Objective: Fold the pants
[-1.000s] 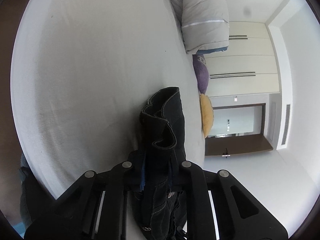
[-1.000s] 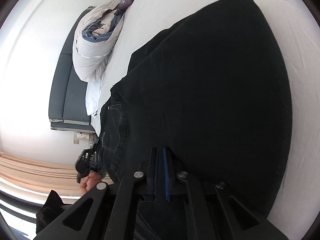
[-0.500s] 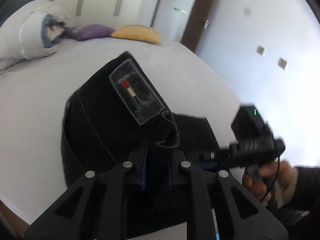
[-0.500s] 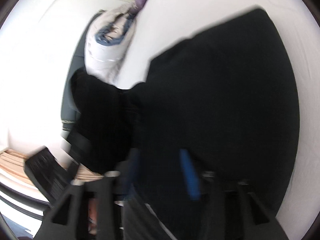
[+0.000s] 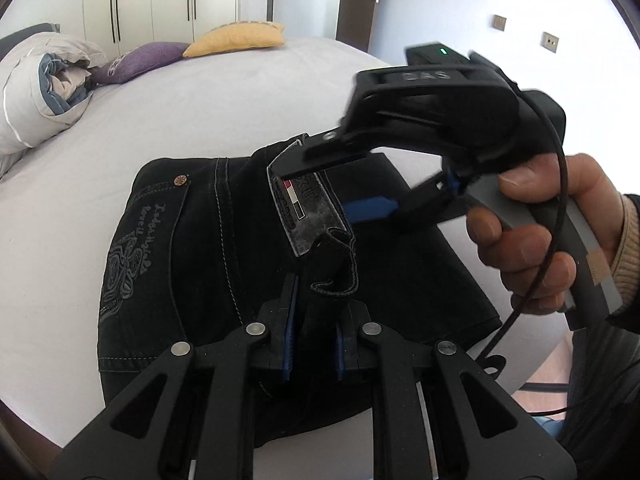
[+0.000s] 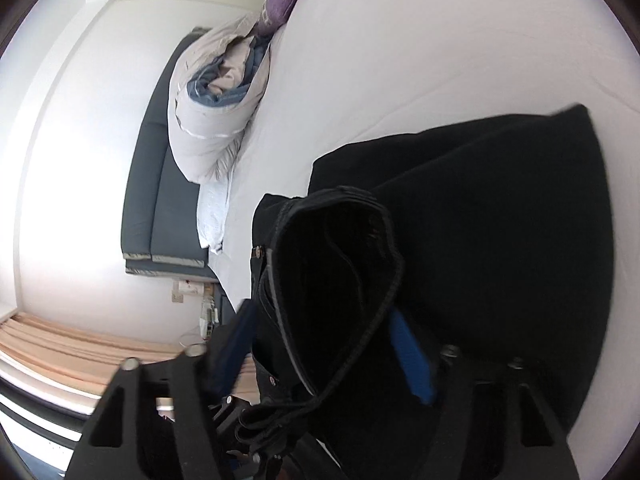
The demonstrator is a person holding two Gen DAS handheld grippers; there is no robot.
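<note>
Black jeans (image 5: 192, 248) lie folded on the white bed (image 5: 192, 120), with the embroidered back pocket and the grey waist patch (image 5: 306, 210) facing up. My left gripper (image 5: 314, 316) is shut on a fold of the waistband at the near edge. My right gripper (image 5: 340, 184), held in a hand, is open, its upper finger over the patch and its blue-padded lower finger beside it. In the right wrist view the waistband (image 6: 332, 280) bulges between the spread fingers of that gripper (image 6: 324, 344), with the folded legs (image 6: 500, 240) beyond.
A rolled white and blue duvet (image 5: 36, 92) lies at the bed's far left, with a purple pillow (image 5: 140, 60) and a yellow pillow (image 5: 236, 38) behind. Wardrobes and a dark door stand beyond the bed. A dark headboard (image 6: 160, 184) shows in the right wrist view.
My left gripper has swung the waist end of the jeans over onto the folded legs. My right gripper has opened and moved to the waistband patch.
</note>
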